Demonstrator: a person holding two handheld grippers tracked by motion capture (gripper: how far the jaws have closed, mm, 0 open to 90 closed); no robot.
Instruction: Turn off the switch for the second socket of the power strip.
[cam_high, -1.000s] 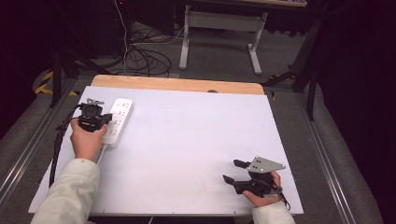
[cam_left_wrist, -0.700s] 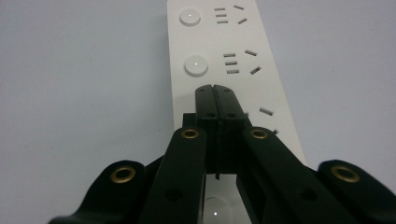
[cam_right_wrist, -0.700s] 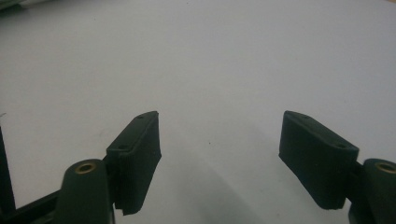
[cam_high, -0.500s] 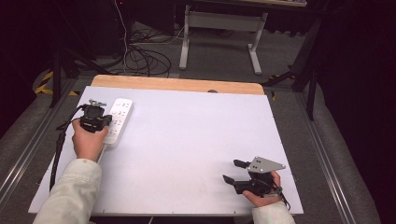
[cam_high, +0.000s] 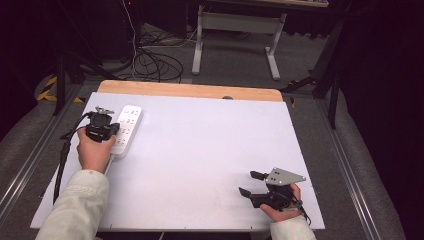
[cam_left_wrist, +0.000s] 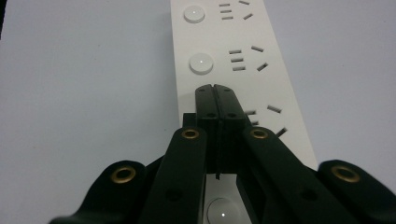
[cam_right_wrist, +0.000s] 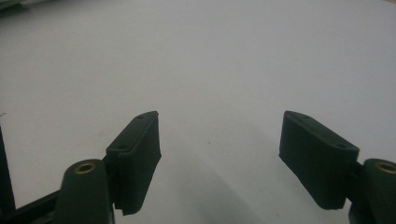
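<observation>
Little has moved since the earlier frames: the left gripper (cam_high: 102, 127) still hovers over the near end of the white power strip (cam_high: 127, 130), and the right gripper (cam_high: 252, 183) stays parked near the table's (cam_high: 210, 145) near right corner. The strip lies flat at the table's far left, its long axis running from the person toward the far edge, tilted slightly right. Seen from its own camera, the left gripper (cam_left_wrist: 215, 92) has its jaws pressed together above the strip (cam_left_wrist: 233, 56), while the right gripper (cam_right_wrist: 219, 135) is spread wide over bare white tabletop (cam_right_wrist: 210, 60).
</observation>
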